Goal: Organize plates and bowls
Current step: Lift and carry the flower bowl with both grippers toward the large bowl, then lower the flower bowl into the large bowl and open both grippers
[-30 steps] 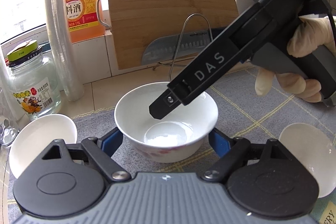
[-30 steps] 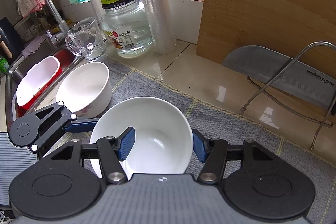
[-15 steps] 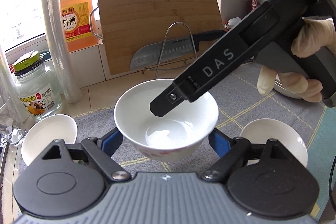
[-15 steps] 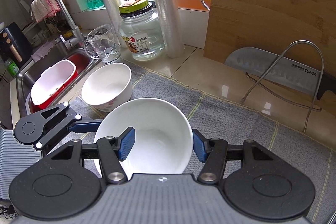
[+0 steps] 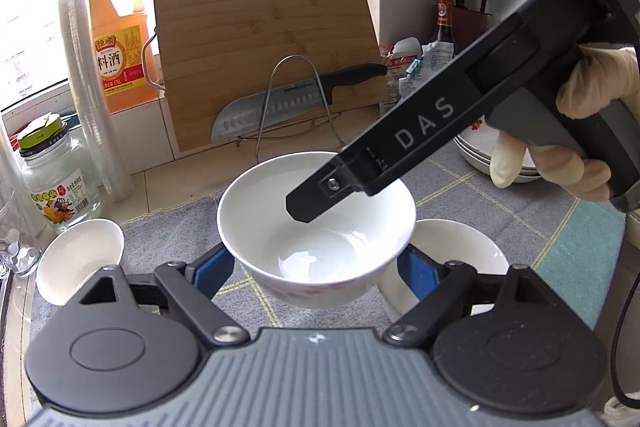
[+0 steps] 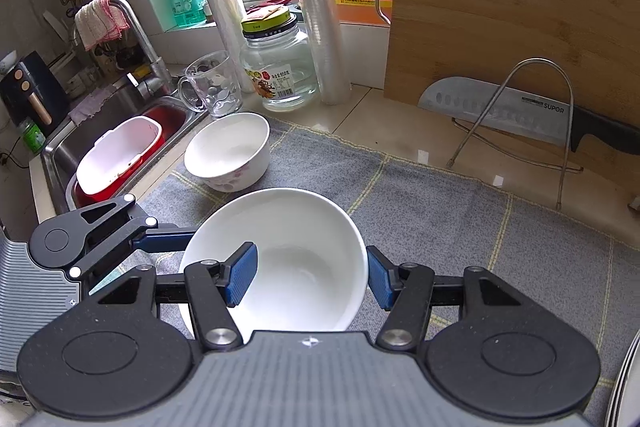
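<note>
White porcelain bowl [image 5: 316, 227] is being held above the grey cloth-covered worktop [image 6: 460, 227] by both grippers, left jaws [image 5: 316, 267] outside it, right jaws [image 6: 308, 277] pinching its rim, while two other bowls [image 5: 80, 255] are waiting unstacked.

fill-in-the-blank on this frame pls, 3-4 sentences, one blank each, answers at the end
1. Both hand-held grippers hold the same white ____ above the grey mat.
2. The right hand-held gripper pinches its rim, one finger ____ the bowl and one outside.
3. The left hand-held gripper grips it from the ____, one pad per side.
4. The knife rests on a wire rack in front of the wooden ____ board.

Missing words: bowl; inside; outside; cutting
</note>
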Motion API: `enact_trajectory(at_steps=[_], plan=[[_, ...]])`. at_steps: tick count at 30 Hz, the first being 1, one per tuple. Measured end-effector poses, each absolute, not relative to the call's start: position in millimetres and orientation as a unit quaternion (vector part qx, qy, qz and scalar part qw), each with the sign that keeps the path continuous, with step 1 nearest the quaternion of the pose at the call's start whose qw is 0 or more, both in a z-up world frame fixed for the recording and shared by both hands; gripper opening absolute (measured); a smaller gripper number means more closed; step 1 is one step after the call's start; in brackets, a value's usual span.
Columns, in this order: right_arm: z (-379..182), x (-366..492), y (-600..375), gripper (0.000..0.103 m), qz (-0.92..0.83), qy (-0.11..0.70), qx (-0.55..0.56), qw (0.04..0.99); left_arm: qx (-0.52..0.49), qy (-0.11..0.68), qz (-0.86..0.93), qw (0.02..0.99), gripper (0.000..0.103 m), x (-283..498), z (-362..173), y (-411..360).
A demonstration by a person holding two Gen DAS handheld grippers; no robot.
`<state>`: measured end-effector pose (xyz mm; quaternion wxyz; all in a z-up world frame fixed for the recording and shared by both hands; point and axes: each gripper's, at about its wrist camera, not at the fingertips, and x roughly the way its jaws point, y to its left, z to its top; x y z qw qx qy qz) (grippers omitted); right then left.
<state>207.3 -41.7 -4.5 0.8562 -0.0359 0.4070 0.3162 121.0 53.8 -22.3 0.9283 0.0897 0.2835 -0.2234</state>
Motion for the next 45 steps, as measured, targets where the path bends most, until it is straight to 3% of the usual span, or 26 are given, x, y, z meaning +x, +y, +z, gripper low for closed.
enact_trajectory(at_steps=[45], plan=[[-31,155,-117,0.065,0.231,0.437,0.020,0.869,0.127,0.319,-0.320,0.883,0.088,112,-49,-6]])
